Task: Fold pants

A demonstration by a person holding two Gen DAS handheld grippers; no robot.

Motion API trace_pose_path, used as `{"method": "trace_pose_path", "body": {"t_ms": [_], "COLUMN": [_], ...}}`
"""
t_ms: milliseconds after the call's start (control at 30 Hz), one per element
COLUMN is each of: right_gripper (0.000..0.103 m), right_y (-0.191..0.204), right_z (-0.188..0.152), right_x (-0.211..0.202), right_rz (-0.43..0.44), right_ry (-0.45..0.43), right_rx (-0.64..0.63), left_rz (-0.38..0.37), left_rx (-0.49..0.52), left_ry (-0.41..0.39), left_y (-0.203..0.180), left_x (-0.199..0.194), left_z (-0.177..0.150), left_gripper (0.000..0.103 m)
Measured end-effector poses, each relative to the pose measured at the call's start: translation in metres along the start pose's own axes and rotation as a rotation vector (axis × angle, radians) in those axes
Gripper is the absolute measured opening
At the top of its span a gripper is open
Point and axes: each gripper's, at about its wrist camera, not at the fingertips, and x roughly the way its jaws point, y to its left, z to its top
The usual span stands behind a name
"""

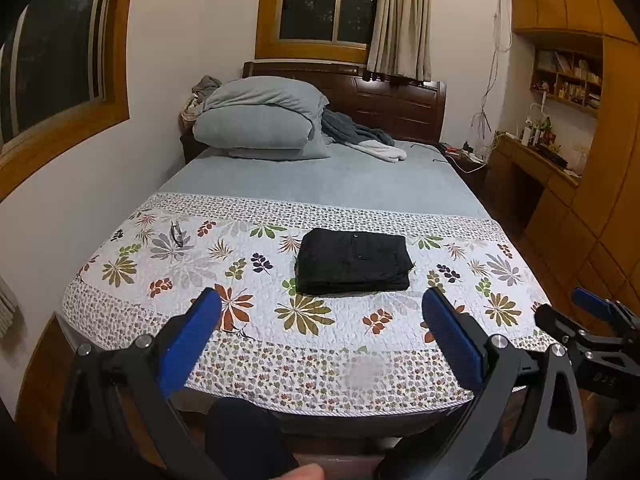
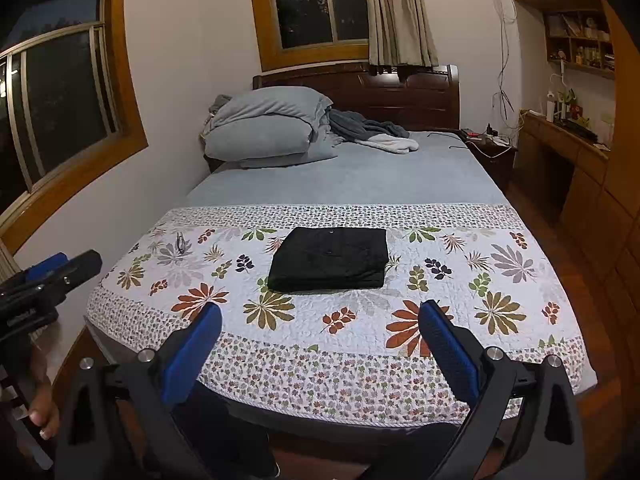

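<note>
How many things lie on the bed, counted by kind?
Folded black pants: 1
Pale blue pillows: 2, stacked
Loose grey and white cloth: 1 heap
Floral quilt: 1
Glasses: 1
Total: 6

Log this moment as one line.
stage: fold looks done | pants: folded stack on quilt | left gripper: open, empty | right gripper: open, empty

Black pants (image 1: pixel 355 261) lie on a white quilt (image 1: pixel 224 276) with multicoloured leaf print.
</note>
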Motion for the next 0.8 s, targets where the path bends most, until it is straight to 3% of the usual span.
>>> {"method": "trace_pose_path", "body": {"t_ms": [200, 800], "right_gripper": [0.099, 0.099], "right_y": [0.002, 0.009], "right_z": [-0.003, 0.0], "right_x": [0.009, 0.024], "right_rz": [0.024, 0.026], "right_ry": [0.023, 0.03], "right_rx": [0.012, -0.015], "left_rz": [-0.008, 0.062], "left_rx": [-0.001, 0.01], "left_ry": [0.019, 0.03], "left_y": [-0.003, -0.006], "left_x": [0.002, 0.017], "left_z": [-0.001, 0.002], "left_gripper": [0.1, 0.1]}}
